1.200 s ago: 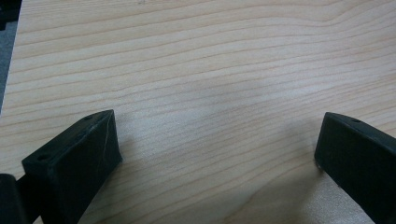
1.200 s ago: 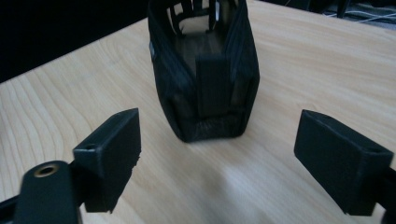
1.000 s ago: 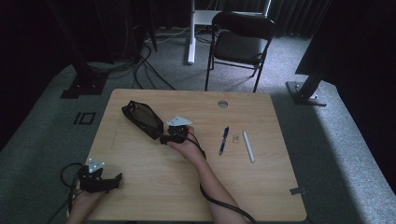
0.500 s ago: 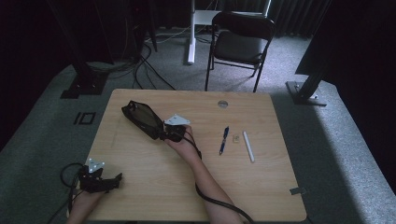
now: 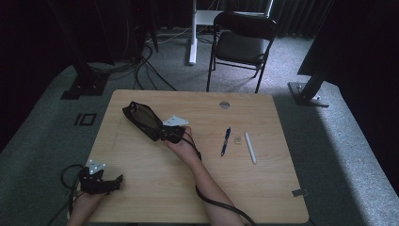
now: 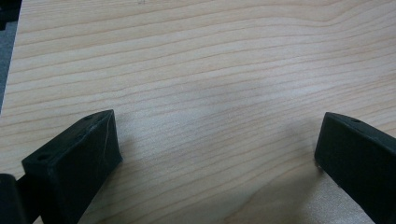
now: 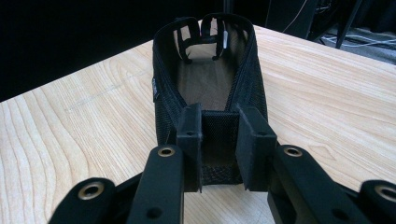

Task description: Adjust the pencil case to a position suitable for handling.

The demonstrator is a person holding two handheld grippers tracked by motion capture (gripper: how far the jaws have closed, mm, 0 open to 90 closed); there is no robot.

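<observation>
Task stated: none is given, so progress is judged only from how things lie.
Likely goal: packing the writing things into the black mesh pouch point(image 5: 141, 119); this is a guess.
Pouch position: on the far-left part of the surface point(image 5: 155, 193), lying open, mouth upward, running diagonally away from the person.
Right hand-held gripper point(image 5: 167, 133): clenched on the near end wall of the pouch; the right gripper view shows the 2 jaws pressed against the mesh point(image 7: 219, 135) from either side.
Left hand-held gripper point(image 5: 115, 181): released, jaws spread wide over bare wood at the near-left corner of the surface, grasping nothing.
Blue pen point(image 5: 226, 141): flat on the surface, right of the pouch and well apart from it.
White marker point(image 5: 250, 147): just beside the pen, farther right.
Small pale item point(image 5: 238, 139): between pen and marker; too small to identify.
Pouch contents: the inside looks empty in the right gripper view.
Done: pouch is open and held at 1 end.
Left: all 3 loose items remain outside; if packing is the aim, nearly everything is ahead.
</observation>
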